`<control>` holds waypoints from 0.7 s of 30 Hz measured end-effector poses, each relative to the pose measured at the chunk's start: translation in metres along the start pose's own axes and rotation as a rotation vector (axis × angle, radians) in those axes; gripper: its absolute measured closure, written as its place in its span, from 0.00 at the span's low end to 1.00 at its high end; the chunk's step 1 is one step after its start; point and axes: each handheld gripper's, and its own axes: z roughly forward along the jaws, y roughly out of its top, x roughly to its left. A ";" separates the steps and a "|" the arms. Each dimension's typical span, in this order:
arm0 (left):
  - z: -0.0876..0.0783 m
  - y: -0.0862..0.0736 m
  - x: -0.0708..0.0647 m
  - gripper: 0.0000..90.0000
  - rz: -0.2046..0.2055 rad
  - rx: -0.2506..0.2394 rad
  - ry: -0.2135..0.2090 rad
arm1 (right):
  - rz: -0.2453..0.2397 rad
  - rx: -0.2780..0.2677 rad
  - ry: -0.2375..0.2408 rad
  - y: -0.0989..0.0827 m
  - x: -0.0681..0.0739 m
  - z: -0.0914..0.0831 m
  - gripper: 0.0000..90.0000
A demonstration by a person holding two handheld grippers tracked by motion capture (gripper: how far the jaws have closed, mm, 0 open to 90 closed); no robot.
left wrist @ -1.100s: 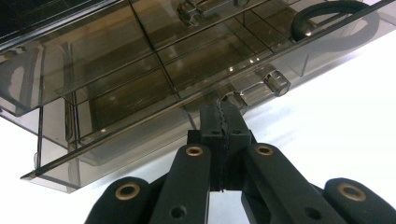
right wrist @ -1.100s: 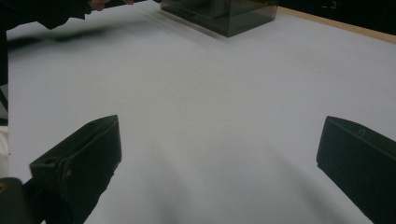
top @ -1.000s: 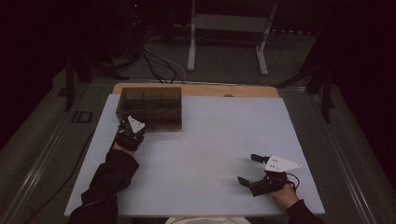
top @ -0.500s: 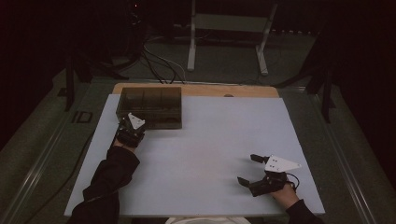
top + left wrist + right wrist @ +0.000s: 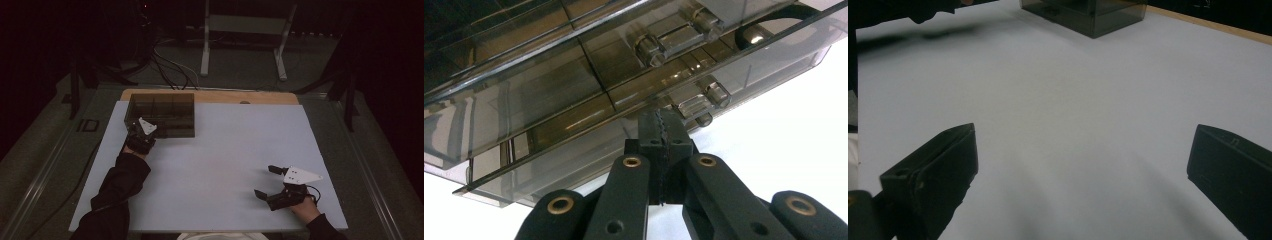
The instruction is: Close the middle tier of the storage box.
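A dark see-through plastic box point(image 5: 162, 115) with compartments stands at the table's far left. My left gripper point(image 5: 142, 130) is at its near wall with its jaws shut. In the left gripper view its toothed pads point(image 5: 659, 125) are pressed together just below the box point(image 5: 574, 75) and its clear latches, with nothing visible between them. My right gripper point(image 5: 264, 181) rests near the front right of the white table top, open wide. In the right gripper view bare table lies between its jaws point(image 5: 1083, 145), and the box point(image 5: 1088, 12) is far off.
The white table top point(image 5: 235, 150) has a wooden strip point(image 5: 250, 97) along its far edge. Beyond it are cables on the floor point(image 5: 165, 65) and a white stand point(image 5: 245, 35). The surroundings are dark.
My left gripper has edged slightly closer to the box's near wall. The right gripper has not moved.
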 end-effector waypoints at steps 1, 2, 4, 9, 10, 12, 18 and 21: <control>0.001 0.000 0.000 1.00 0.001 0.000 -0.001 | 0.000 0.000 0.000 0.000 0.000 0.000 0.00; 0.001 0.001 0.001 1.00 0.001 0.001 0.001 | 0.000 0.001 0.000 0.000 0.000 0.000 0.00; 0.003 0.002 0.001 1.00 -0.002 -0.002 0.004 | 0.000 0.001 0.001 0.000 0.000 0.000 0.00; 0.005 0.004 0.002 1.00 0.000 0.000 0.008 | 0.001 0.003 0.001 0.000 0.000 0.000 0.00; 0.006 0.004 0.002 1.00 0.001 0.001 0.009 | 0.001 0.004 0.001 0.000 0.000 0.000 0.00; 0.007 0.005 0.002 1.00 -0.002 0.001 0.009 | 0.000 0.003 0.001 0.000 0.000 0.000 0.00; 0.008 0.004 0.002 1.00 0.012 -0.011 0.017 | -0.004 0.001 0.002 0.000 0.000 0.001 0.00; 0.008 0.005 0.002 1.00 0.018 -0.002 0.015 | -0.009 0.003 0.004 0.000 0.001 0.001 0.00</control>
